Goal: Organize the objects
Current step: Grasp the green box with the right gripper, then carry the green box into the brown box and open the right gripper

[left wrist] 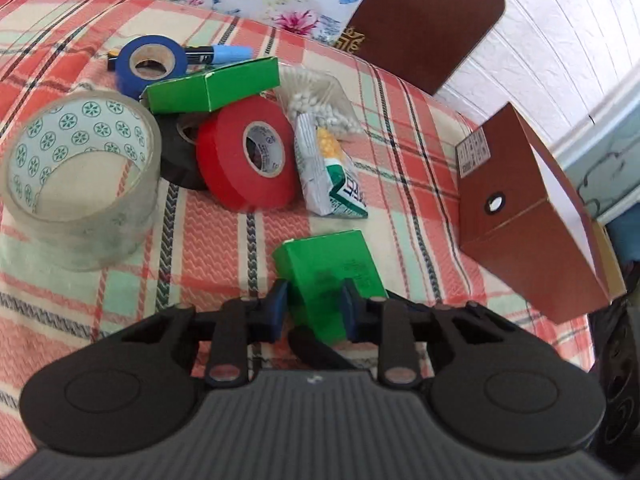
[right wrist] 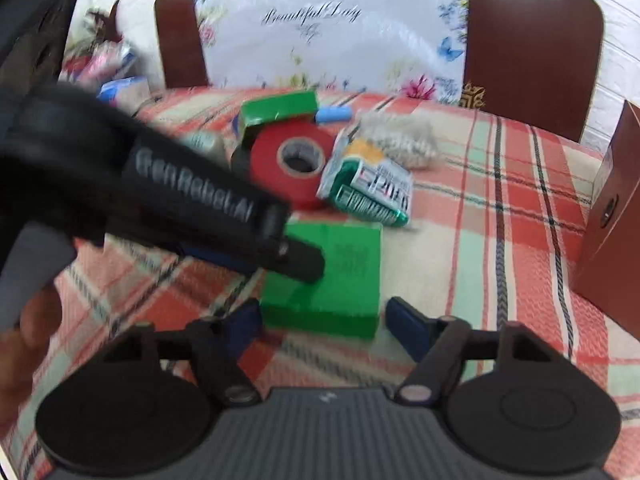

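Observation:
A small green box (left wrist: pixel 326 276) lies on the plaid tablecloth (left wrist: pixel 408 168) near the front. My left gripper (left wrist: pixel 314 306) is shut on it, with both blue pads against its narrow sides. In the right wrist view the same green box (right wrist: pixel 348 276) sits between the fingers of my right gripper (right wrist: pixel 324 322). That gripper is open, with a small gap at the right pad. The left gripper (right wrist: pixel 304 260) reaches in from the left over the box. Behind lie a red tape roll (left wrist: pixel 248 156), a black roll (left wrist: pixel 180 156), a clear tape roll (left wrist: pixel 80 184) and a blue roll (left wrist: pixel 152 64).
A second green box (left wrist: pixel 212 86) rests on the rolls, with a blue marker (left wrist: pixel 224 56) behind it. A bag of cotton swabs (left wrist: pixel 320 100) and a green-and-white packet (left wrist: pixel 332 176) lie right of the red roll. A brown carton (left wrist: pixel 532 220) stands at the right edge. Chair backs (right wrist: pixel 532 40) stand behind.

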Tool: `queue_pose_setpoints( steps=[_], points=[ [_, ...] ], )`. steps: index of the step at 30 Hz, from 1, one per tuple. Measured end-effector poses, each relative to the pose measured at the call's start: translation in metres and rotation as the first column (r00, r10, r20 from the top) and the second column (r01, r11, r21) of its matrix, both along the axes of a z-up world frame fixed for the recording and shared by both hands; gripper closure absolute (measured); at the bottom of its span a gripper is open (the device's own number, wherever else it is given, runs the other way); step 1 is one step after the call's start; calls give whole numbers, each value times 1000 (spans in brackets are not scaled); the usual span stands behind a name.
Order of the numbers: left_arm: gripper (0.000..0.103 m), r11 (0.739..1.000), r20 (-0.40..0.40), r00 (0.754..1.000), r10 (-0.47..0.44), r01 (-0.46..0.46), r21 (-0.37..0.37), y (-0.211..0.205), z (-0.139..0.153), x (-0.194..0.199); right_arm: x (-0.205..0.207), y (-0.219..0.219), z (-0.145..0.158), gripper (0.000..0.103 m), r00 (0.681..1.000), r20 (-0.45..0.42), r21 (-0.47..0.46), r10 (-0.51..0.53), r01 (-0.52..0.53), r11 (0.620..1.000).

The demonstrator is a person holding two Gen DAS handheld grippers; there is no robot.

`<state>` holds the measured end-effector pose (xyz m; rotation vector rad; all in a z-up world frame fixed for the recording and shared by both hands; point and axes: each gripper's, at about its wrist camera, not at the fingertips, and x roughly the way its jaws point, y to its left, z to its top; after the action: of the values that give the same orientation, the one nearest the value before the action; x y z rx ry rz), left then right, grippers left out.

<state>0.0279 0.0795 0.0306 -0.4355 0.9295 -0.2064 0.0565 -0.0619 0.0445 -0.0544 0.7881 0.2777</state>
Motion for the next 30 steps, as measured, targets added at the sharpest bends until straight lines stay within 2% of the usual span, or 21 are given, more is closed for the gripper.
queue_pose_setpoints(
  steps=[3,7,14,18,22,30],
  points=[
    [75,999,20,1000,-21,20,28,-10,16,-2,-4,-6,9,42,1000,15,8,-10,10,1000],
    [75,996,110,992,-69,61,68,-40,53,-5,-18,-25,33,42,993,115,-16,-28,30,999],
    [75,974,243,944,-222,202,103,-128,113,18,-32,-110,88,41,948,272,-36,-167,183,982],
    [75,958,262,922,-284,264,108,-180,120,31,-39,-165,105,41,922,294,-33,-253,275,961],
    [75,945,249,912,-325,303,124,-221,114,43,-40,-209,105,41,911,272,-32,-310,330,943],
    [75,937,237,909,-342,313,153,-258,102,52,-32,-257,93,41,902,221,-15,-370,383,924]
  ],
)
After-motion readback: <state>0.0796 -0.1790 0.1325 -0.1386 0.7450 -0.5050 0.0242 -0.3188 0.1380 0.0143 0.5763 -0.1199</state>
